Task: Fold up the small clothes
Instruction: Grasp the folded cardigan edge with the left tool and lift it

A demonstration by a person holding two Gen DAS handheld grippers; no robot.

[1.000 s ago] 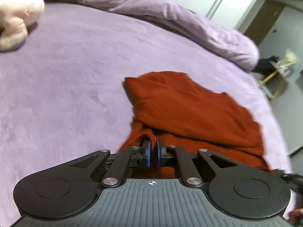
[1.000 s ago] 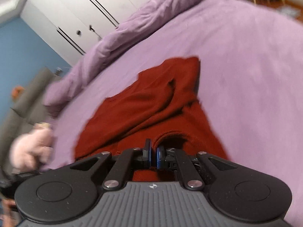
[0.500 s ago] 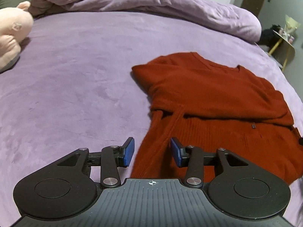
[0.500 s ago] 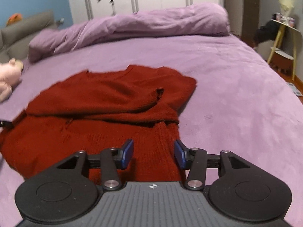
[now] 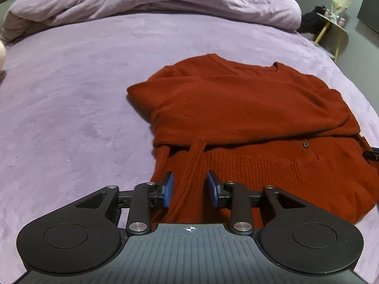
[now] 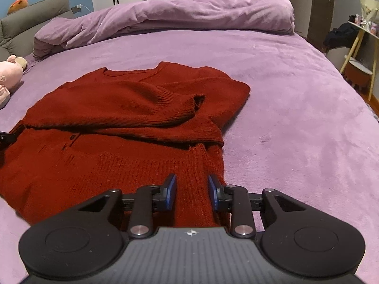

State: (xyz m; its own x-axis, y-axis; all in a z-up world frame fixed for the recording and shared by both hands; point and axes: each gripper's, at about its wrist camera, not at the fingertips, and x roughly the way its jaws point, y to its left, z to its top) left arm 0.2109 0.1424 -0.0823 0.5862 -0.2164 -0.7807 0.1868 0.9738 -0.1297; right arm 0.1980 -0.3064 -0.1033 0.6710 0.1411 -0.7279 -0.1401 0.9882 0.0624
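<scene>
Rust-red ribbed-knit sweater (image 5: 248,108) is lying half-folded on the plush purple bed (image 5: 71,106), sleeves crossing its body. Left hand-held gripper (image 5: 189,190) and right hand-held gripper (image 6: 192,193) are each straddling a near hem corner, jaws narrow, just closing, pads not pressing yet. Rumpled duvet (image 6: 189,14) is lying behind.

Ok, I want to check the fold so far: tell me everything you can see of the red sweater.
The red sweater is a rust-red knit with a V neckline at its far end and a ribbed hem nearest the cameras. It lies flat on the purple bedspread. Both sleeves are folded across the chest, one ribbed cuff lying open on top. The left claw and right claw, jaws just narrowing, straddle the hem's two near corners without pinching them.
</scene>
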